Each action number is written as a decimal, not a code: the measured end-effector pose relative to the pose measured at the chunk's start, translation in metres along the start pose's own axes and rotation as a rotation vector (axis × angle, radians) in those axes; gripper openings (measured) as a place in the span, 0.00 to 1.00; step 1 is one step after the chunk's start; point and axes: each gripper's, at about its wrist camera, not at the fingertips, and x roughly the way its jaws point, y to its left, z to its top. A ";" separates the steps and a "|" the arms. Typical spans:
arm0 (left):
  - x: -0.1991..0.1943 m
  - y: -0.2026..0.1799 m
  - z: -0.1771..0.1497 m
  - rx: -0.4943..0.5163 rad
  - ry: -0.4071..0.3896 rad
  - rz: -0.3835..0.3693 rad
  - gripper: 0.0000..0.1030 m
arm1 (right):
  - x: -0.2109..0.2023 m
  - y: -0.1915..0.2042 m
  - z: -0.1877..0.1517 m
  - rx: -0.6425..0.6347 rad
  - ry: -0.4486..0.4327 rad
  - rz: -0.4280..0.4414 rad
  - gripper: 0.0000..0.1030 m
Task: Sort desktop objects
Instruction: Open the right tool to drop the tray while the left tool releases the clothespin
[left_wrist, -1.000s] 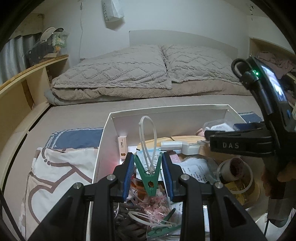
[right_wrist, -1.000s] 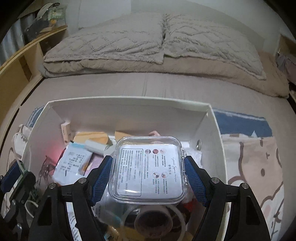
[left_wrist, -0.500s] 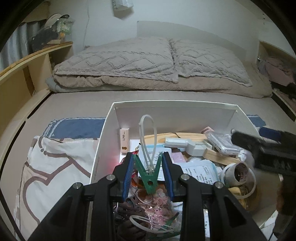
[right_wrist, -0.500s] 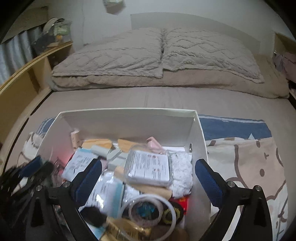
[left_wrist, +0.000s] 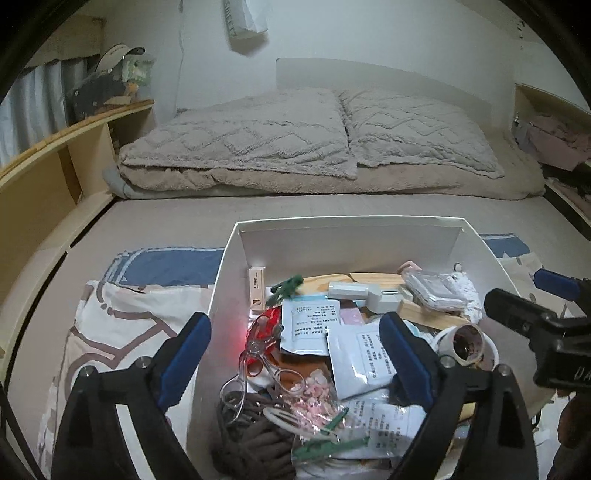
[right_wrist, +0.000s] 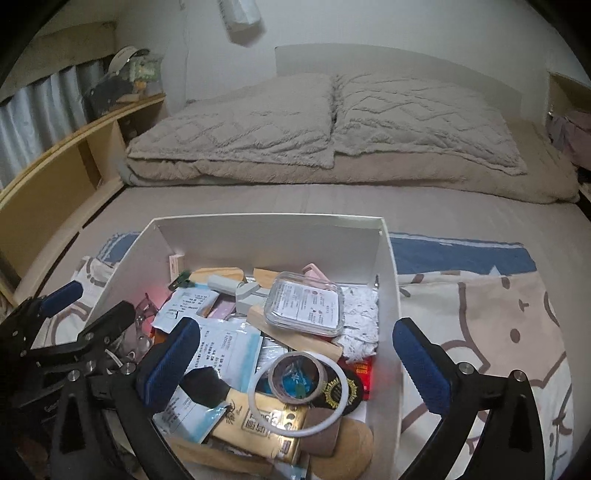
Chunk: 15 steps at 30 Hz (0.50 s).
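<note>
Left wrist view first: the bed (left_wrist: 295, 206) fills everything beyond the left gripper (left_wrist: 295, 360), with two grey pillows (left_wrist: 332, 129) at the far end. Right under and ahead of that gripper sits the white box (left_wrist: 347, 230), packed with clutter. Its jaws are opening, spread wide, with nothing clamped between them; the near-left wall of the box passes just inside the left finger. A patterned blanket (left_wrist: 122, 321) lies out to its left.

Over in the right wrist view, the right gripper (right_wrist: 295, 362) hangs over the same box, jaws also opening and gripping nothing. The clear plastic case (right_wrist: 304, 303) lies loose in the pile ahead of it, tilted on a wooden block (right_wrist: 295, 334). Closer in, between the fingers, there's a tape roll (right_wrist: 297, 377) inside a white ring.

The small green clothespin (left_wrist: 286, 288) lies free near the far-left corner of the box, ahead of the left gripper, beside a paper sachet (left_wrist: 310, 325).
</note>
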 end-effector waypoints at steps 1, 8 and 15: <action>-0.003 0.000 0.000 0.001 -0.001 -0.001 0.90 | -0.003 -0.001 -0.001 0.003 -0.003 -0.005 1.00; -0.025 0.001 -0.003 -0.013 -0.014 -0.011 0.93 | -0.024 0.001 -0.007 -0.002 -0.032 -0.007 1.00; -0.046 0.005 -0.010 -0.030 -0.023 -0.010 0.94 | -0.052 0.007 -0.016 -0.029 -0.072 -0.014 1.00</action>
